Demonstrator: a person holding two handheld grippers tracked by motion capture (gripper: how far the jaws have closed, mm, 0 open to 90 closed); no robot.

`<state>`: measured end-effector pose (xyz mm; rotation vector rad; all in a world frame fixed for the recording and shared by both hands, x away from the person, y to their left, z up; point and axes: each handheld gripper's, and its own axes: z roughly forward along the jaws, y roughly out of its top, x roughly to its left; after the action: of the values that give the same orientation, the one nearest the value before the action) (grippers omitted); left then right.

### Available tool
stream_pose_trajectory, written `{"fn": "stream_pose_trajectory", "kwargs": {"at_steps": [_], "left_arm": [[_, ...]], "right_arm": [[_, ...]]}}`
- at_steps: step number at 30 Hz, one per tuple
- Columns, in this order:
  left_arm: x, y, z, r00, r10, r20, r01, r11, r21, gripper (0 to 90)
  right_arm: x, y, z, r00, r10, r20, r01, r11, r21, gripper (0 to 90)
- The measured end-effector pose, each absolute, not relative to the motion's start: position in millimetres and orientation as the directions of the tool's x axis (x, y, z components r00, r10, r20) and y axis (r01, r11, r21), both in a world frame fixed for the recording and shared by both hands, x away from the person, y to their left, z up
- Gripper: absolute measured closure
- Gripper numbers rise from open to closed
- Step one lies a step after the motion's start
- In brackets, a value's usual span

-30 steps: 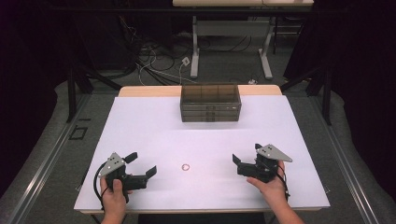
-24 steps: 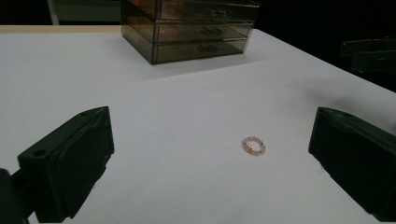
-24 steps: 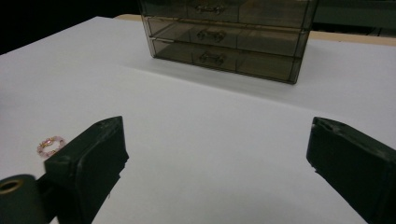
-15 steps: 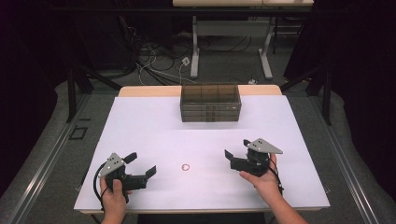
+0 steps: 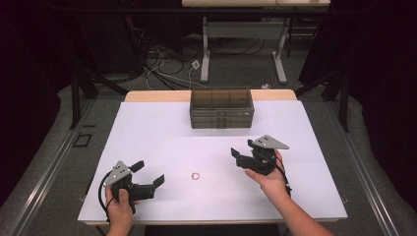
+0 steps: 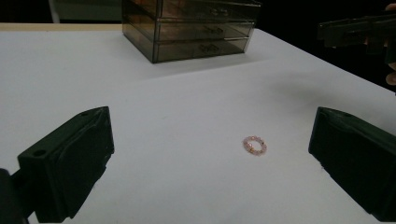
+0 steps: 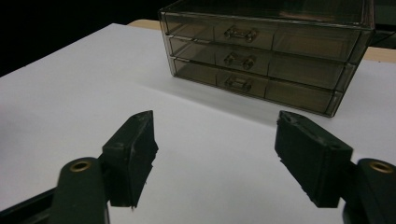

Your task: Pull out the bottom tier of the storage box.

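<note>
Left gripper [image 5: 147, 174] near-left on the bench [image 5: 147, 128], jaws apart, empty, unmoved. Bead ring [image 5: 195, 175] lies near-centre between the grippers. Right gripper [image 5: 244, 153] has moved left and farther in, off the bench, jaws closing, still apart, empty. Drawer box [image 5: 221, 108] far-centre. No readable writing.

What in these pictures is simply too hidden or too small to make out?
- Drawer box: what the drawers hold; the smoked walls hide it in every view.
- Bead ring: too small in the high view; the left gripper view blurs its beads.
- Right gripper: its far part is cut off by the left gripper view's right edge.
- Table: its near edge is cut off below the high view.
</note>
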<state>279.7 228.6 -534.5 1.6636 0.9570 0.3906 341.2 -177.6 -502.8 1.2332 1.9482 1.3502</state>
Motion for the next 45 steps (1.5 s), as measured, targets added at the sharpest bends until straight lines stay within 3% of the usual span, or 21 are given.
{"fn": "stream_pose_trajectory", "kwargs": {"at_steps": [12,24,26,27,29,30,34,45], "left_arm": [[280,228,-535,0.618,0.755,-0.220,0.391,-0.052,0.919,0.3],[280,228,-535,0.618,0.754,-0.222,0.391,-0.050,0.919,0.3],[280,228,-535,0.619,0.754,-0.221,0.392,-0.052,0.919,0.3],[280,228,-536,0.619,0.753,-0.222,0.392,-0.051,0.919,0.3],[280,228,-536,0.619,0.753,-0.222,0.392,-0.053,0.918,0.3],[280,228,-536,0.619,0.753,-0.221,0.393,-0.053,0.918,0.3],[281,228,-536,0.617,0.755,-0.222,0.390,-0.048,0.920,0.3],[282,230,-537,0.617,0.754,-0.227,0.398,-0.050,0.916,0.3]], "right_arm": [[358,-160,-483,-0.496,0.861,0.115,0.402,0.109,0.909,34.9],[370,-141,-468,-0.510,0.853,0.108,0.386,0.115,0.915,34.6],[375,-139,-466,-0.525,0.843,0.113,0.409,0.133,0.903,33.1],[380,-135,-467,-0.503,0.846,0.177,0.451,0.082,0.889,26.6],[384,-133,-467,-0.488,0.847,0.211,0.487,0.064,0.871,40.6],[387,-133,-467,-0.473,0.856,0.208,0.501,0.068,0.863,41.0],[398,-134,-468,-0.450,0.859,0.243,0.502,0.019,0.865,35.0],[420,-125,-469,-0.407,0.886,0.223,0.516,0.021,0.856,30.1]]}}
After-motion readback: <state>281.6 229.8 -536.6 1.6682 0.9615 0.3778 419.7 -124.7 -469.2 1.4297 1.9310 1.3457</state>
